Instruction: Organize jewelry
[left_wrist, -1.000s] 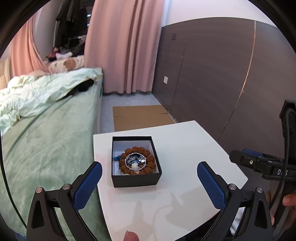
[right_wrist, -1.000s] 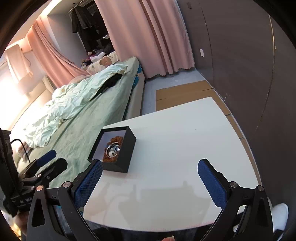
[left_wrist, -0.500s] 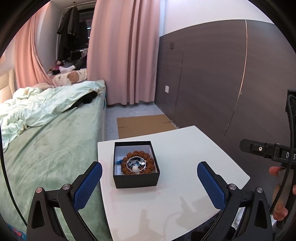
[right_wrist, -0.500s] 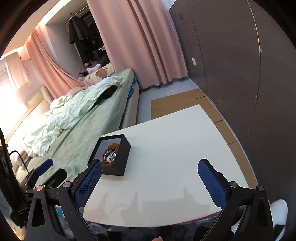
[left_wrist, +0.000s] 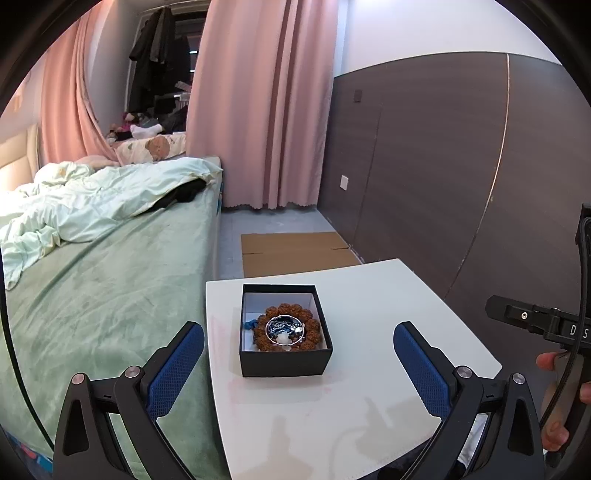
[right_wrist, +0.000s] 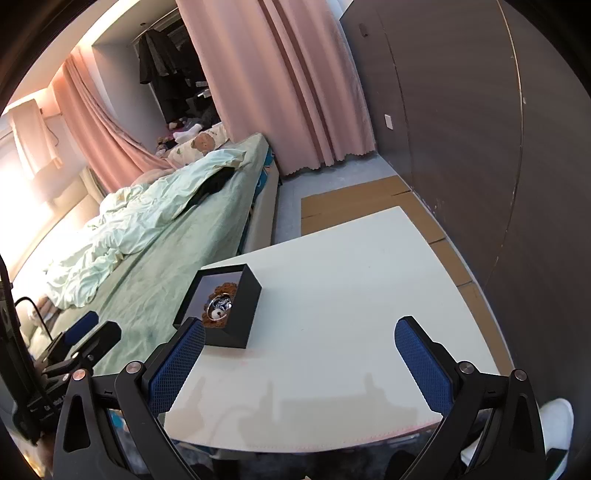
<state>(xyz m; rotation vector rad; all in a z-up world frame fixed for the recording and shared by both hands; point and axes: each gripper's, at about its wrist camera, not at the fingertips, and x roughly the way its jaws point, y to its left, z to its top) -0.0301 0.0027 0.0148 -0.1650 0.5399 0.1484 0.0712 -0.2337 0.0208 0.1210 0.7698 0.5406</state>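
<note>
Both your grippers are spread wide and hold nothing. Your left gripper (left_wrist: 298, 363) hangs above the near edge of the white table (left_wrist: 369, 406), blue pads (left_wrist: 173, 369) at 8 and 4 o'clock of the frame. The black box (left_wrist: 284, 360) sits on the table between those pads but farther out, not touching them, near the table's left edge.

Box is open, no lid in view. Inside it lies a brown bead bracelet (left_wrist: 312, 326) in a ring. A silver bangle (left_wrist: 284, 328) rests on top of it, with dark blue beads and something small and white inside the ring. A bit of blue cord (left_wrist: 250, 325) shows at 9 o'clock of the bracelet. White lining on the box walls.

Your right gripper (right_wrist: 300, 363) is also over the near table edge (right_wrist: 332, 439), well apart from the box (right_wrist: 240, 314). In that view the box sits at 10 o'clock from the gripper, just beyond its left pad (right_wrist: 177, 369); the pad overlaps the box corner in the picture, and contact cannot be told.

Your right hand (left_wrist: 561, 398) grips a handle at 3 o'clock of the left view. Green bed (left_wrist: 110, 295) runs along the table's left. Flat cardboard (left_wrist: 295, 251) lies on the floor at 12 o'clock beyond the table. Pink curtain (left_wrist: 266, 110) and dark wall panel (left_wrist: 443, 166) behind.
</note>
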